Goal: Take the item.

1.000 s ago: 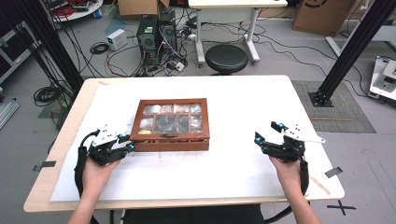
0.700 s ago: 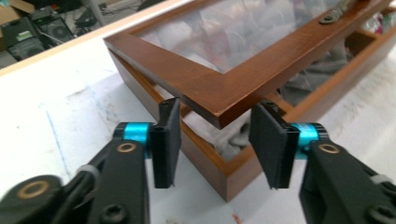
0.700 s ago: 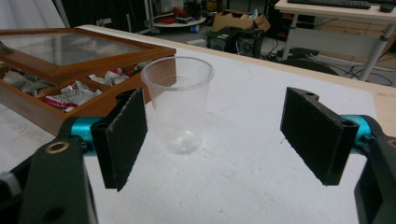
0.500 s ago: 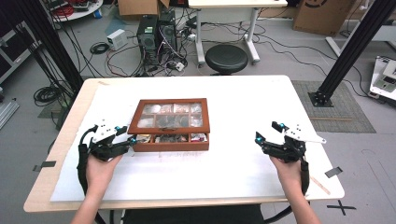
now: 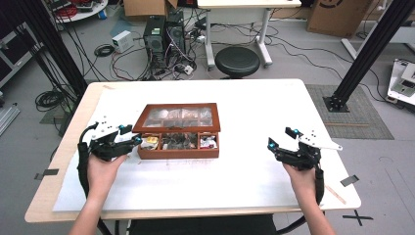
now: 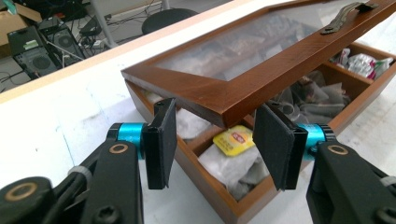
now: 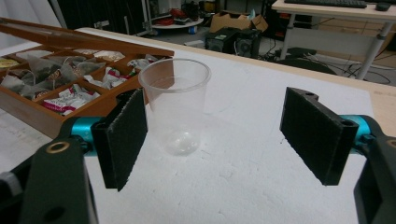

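A wooden tea box (image 5: 178, 152) sits mid-table, its glass lid (image 5: 178, 115) tilted up at the front over bagged teas. My left gripper (image 5: 137, 141) is at the box's front left corner. In the left gripper view its jaws (image 6: 215, 140) have just been closing a little. They stand apart, with the lid's front rail (image 6: 261, 79) across the gap, above a yellow tea bag (image 6: 233, 139). No pad visibly presses on the lid. My right gripper (image 5: 279, 138) hovers open to the right of the box. A clear plastic cup (image 7: 175, 107) stands upright ahead of its jaws (image 7: 212, 135).
A white sheet (image 5: 254, 107) covers most of the wooden table. Behind the table are a black stool (image 5: 238, 59), computer towers (image 5: 164, 32) with cables, and black frame posts (image 5: 364, 54). The table's front edge runs close below both hands.
The lid's front has come up from shut, exposing the front row of compartments. My left gripper rose with it and its jaws stand wider than before. The right gripper stayed put.
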Demonstrator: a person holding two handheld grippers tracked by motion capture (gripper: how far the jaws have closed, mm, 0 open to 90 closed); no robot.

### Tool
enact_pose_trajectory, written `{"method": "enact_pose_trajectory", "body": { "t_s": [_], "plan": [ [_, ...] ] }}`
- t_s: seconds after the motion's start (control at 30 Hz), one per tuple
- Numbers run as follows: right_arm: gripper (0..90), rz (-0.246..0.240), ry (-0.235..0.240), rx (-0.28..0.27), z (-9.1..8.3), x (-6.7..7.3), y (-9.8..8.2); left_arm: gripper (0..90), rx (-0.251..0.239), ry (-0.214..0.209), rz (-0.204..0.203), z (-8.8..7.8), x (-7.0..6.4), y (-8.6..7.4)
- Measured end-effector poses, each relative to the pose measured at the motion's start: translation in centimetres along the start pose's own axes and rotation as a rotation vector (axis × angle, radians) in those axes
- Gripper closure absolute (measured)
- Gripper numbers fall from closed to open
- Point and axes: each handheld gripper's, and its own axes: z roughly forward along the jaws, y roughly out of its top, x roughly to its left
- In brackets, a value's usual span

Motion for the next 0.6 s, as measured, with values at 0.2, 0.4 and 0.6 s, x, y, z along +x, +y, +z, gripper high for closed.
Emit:
{"method": "enact_pose_trajectory", "body": {
  "t_s": [0.2,0.4,0.6],
  "plan": [
    [23.6,-0.001,0.003,0.001,0.0,0.0,0.0,51.3,-0.009,-0.022,-0.011,0.2,0.3,1.2],
    [23.7,0.003,0.006,-0.001,0.0,0.0,0.0,51.1,-0.008,-0.008,-0.009,0.4,0.7,2.7],
    [23.7,0.004,0.011,-0.01,0.0,0.1,0.1,51.0,-0.022,-0.013,-0.04,0.5,1.3,3.6]
  ]
}}
